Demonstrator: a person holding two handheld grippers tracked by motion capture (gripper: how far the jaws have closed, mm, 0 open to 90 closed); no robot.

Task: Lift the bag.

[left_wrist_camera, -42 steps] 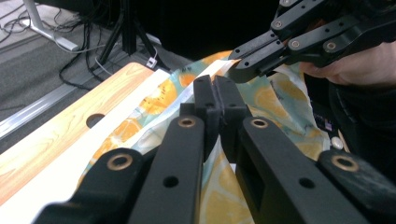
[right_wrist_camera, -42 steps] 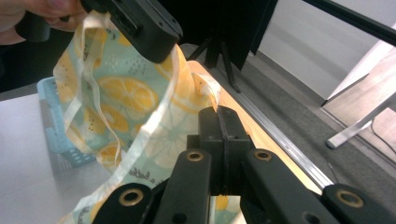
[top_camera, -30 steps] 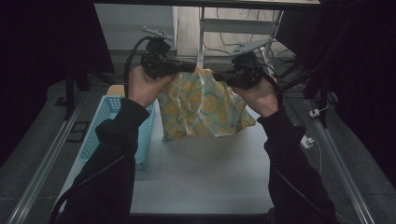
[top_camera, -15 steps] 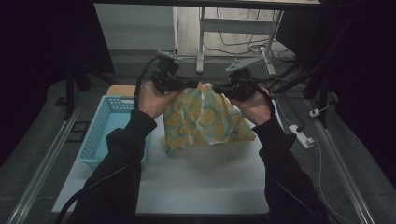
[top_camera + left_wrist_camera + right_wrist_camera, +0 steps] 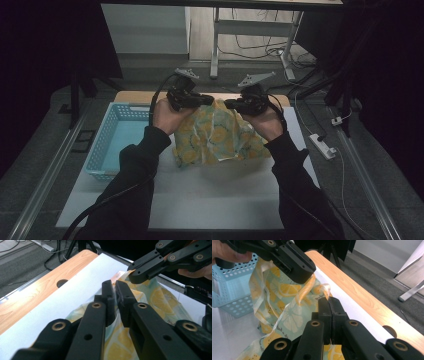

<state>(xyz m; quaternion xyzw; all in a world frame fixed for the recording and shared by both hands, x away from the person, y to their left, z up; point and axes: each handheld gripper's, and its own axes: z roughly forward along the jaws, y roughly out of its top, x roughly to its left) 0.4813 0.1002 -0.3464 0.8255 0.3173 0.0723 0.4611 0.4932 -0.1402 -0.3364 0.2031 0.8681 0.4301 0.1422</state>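
Lemon-print cloth [image 5: 216, 140] hangs between both tongs' tips.

Cloth [image 5: 216, 140] at the table [image 5: 215, 200] centre, its upper edge held between the left gripper [image 5: 202, 100] and right gripper [image 5: 231, 104] (lower part resting on the table). Basket [image 5: 111, 145] left of the cloth, on the table. Power strip [image 5: 322, 146] on the floor, right of the table.

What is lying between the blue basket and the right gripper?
In the high view, the lemon-print cloth and the left gripper lie between the blue basket and the right gripper; both grippers pinch the cloth's top edge.
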